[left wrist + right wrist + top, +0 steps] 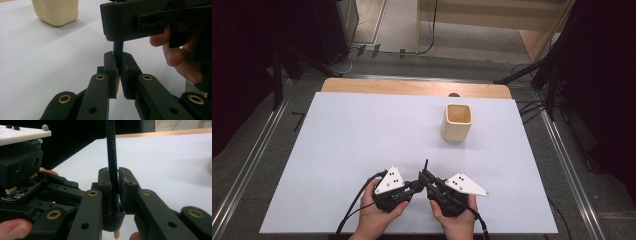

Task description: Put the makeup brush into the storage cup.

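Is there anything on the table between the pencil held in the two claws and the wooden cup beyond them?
Nothing visible. The pencil is pinched upright by both the left claw and the right claw near the table's front edge. The white surface between it and the wooden cup lies bare.

1. A table (362, 130) with a pale lavender-white cover; bare wood shows along its far edge.
2. A square, open-topped cream cup (457, 123) stands upright on the cover, toward the far right.
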### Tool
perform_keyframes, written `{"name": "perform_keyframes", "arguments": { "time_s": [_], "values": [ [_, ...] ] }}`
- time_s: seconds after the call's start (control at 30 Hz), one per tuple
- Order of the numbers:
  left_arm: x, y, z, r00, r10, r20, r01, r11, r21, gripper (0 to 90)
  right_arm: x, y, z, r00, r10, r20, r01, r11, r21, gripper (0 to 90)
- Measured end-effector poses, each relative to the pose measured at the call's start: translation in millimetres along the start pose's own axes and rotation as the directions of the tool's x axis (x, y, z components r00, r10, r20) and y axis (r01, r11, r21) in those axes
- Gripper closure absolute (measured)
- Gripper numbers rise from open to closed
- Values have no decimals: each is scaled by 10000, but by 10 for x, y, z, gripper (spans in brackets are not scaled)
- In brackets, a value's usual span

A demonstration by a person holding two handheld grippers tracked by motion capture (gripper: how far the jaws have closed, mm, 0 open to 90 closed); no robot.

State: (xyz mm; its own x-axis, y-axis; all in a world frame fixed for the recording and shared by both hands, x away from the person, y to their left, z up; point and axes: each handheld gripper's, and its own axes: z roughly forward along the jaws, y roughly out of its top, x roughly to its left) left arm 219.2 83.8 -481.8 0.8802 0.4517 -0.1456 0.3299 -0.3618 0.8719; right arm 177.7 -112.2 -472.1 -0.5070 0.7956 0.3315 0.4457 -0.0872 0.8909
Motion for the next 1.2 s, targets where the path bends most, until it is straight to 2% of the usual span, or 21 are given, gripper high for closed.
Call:
{"name": "perform_keyframes", "arguments": {
  "time_s": [0.1,0.17,0.2,0.27,0.4,0.5,0.63,0.73,0.83,1.0,1.13,1.2],
  "values": [
    [33,-5,9,9993,-252,286,253,9997,-57,830,-11,2,-3,9998,-142,104,142,9999,32,845],
    [41,-6,13,9996,-225,167,226,9997,-73,707,-25,9,-8,9997,-190,146,190,9998,36,845],
    [43,-7,11,9997,-179,172,179,9998,-32,680,-34,14,-13,9996,-212,197,211,9998,21,846],
    [55,-6,-6,9998,-105,166,106,9999,-36,659,-67,28,-29,9992,-315,266,315,9995,-12,846],
    [121,13,-72,9996,-241,153,244,9996,-153,650,-118,45,-62,9953,-737,621,744,9972,-85,846],
    [168,39,-133,9993,-361,105,363,9991,-230,645,-138,42,-60,9886,-1211,894,1218,9926,-27,846],
    [209,86,-221,9992,-398,-39,397,9984,-401,643,-137,22,-34,9748,-1931,1122,1917,9812,227,846],
    [229,123,-281,9992,-368,-125,362,9985,-409,644,-125,1,-3,9632,-2411,1185,2372,9704,462,846],
    [239,153,-328,9991,-347,-236,336,9984,-459,642,-99,-26,32,9458,-2985,1280,2911,9539,729,845],
    [245,187,-377,9988,-286,-404,267,9985,-474,641,-43,-69,87,9090,-3940,1359,3814,9179,1096,846],
    [242,214,-405,9986,-214,-485,194,9990,-407,643,-10,-94,116,8817,-4501,1413,4304,8901,1497,846],
    [243,223,-414,9986,-191,-497,172,9991,-376,643,1,-105,130,8648,-4813,1430,4585,8731,1657,846]
  ]
}}
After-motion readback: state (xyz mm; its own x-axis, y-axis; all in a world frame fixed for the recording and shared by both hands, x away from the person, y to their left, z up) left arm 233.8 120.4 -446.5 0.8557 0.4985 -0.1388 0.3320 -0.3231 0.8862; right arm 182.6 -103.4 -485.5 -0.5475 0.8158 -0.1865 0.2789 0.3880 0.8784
